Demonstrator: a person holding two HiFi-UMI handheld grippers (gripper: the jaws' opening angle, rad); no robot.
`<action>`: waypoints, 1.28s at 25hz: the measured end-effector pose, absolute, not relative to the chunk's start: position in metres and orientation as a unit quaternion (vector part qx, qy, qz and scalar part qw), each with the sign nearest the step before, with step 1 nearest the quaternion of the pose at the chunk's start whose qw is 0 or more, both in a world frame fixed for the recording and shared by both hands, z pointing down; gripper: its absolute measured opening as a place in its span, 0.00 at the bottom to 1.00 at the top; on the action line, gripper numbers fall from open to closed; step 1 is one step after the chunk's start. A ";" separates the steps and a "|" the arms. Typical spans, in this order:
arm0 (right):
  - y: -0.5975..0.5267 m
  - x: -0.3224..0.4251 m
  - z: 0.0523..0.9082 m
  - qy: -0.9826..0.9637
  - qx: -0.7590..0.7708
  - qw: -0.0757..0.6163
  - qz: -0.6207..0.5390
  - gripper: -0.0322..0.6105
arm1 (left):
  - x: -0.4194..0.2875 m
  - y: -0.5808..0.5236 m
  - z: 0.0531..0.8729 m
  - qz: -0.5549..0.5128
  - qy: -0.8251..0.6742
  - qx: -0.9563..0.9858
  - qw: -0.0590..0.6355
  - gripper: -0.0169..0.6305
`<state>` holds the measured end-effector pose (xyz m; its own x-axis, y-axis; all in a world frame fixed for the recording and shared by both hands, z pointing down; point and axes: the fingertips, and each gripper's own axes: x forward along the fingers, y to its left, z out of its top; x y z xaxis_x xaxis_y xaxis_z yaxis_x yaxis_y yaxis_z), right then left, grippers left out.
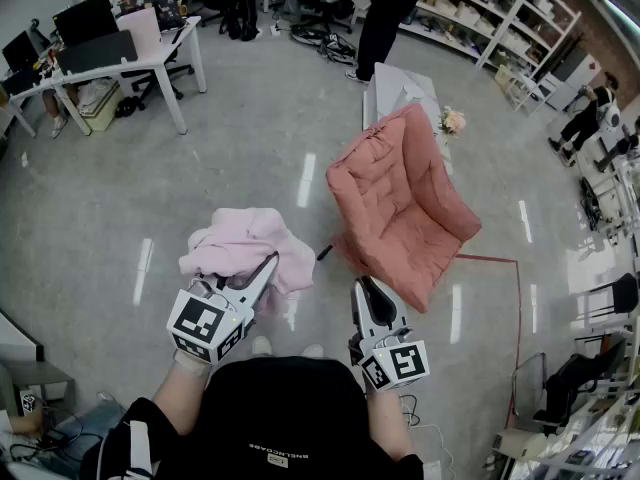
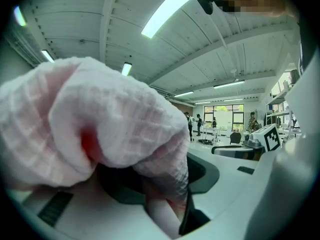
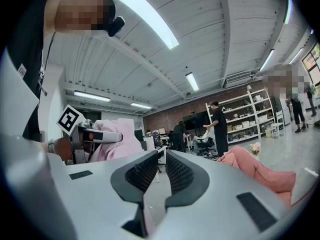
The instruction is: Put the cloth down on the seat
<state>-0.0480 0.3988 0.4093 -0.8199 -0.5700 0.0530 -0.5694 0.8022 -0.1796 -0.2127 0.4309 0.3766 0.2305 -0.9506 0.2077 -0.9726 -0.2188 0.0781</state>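
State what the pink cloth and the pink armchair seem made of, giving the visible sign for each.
Pink cloth: soft, matte woven fabric, perhaps cotton; a waffle-like grid shows in its surface.
Pink armchair: padded, matte textile upholstery, probably; plump cushions with stitched lines.

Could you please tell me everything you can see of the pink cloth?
The cloth is pale pink with a waffle weave, soft and bunched into a loose heap. The left tool grips it, folds spilling over the jaws. It hangs above the floor, left of the seat, not touching it.
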 end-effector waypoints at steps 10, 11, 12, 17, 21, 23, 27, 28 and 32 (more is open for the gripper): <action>0.380 -0.027 0.424 0.949 -0.300 0.008 -0.098 0.16 | -0.169 0.403 0.391 0.084 -0.590 0.798 0.088 0.32; 0.379 -0.024 0.426 0.949 -0.298 0.008 -0.099 0.16 | -0.164 0.401 0.392 0.085 -0.589 0.799 0.088 0.32; 0.377 -0.020 0.427 0.950 -0.297 0.009 -0.100 0.16 | -0.159 0.398 0.393 0.086 -0.588 0.800 0.088 0.32; 0.362 0.007 0.433 0.949 -0.294 0.014 -0.109 0.16 | -0.134 0.382 0.395 0.091 -0.591 0.797 0.086 0.32; 0.348 0.029 0.439 0.947 -0.296 0.014 -0.121 0.16 | -0.120 0.373 0.398 0.104 -0.598 0.790 0.087 0.32; 0.344 0.038 0.441 0.947 -0.294 0.011 -0.127 0.16 | -0.116 0.371 0.397 0.108 -0.603 0.785 0.090 0.32; 0.334 0.058 0.438 0.949 -0.287 0.010 -0.130 0.16 | -0.101 0.365 0.394 0.114 -0.612 0.777 0.095 0.32; 0.331 0.063 0.438 0.949 -0.287 0.010 -0.130 0.16 | -0.096 0.362 0.394 0.115 -0.612 0.777 0.096 0.32; 0.317 0.075 0.447 0.945 -0.295 0.012 -0.140 0.16 | -0.086 0.350 0.405 0.118 -0.610 0.777 0.103 0.32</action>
<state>0.0753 0.3174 0.4472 -0.8261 -0.5603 0.0596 -0.5534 0.7870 -0.2728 -0.0856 0.3496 0.4048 0.2291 -0.9231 0.3090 -0.9717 -0.2357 0.0162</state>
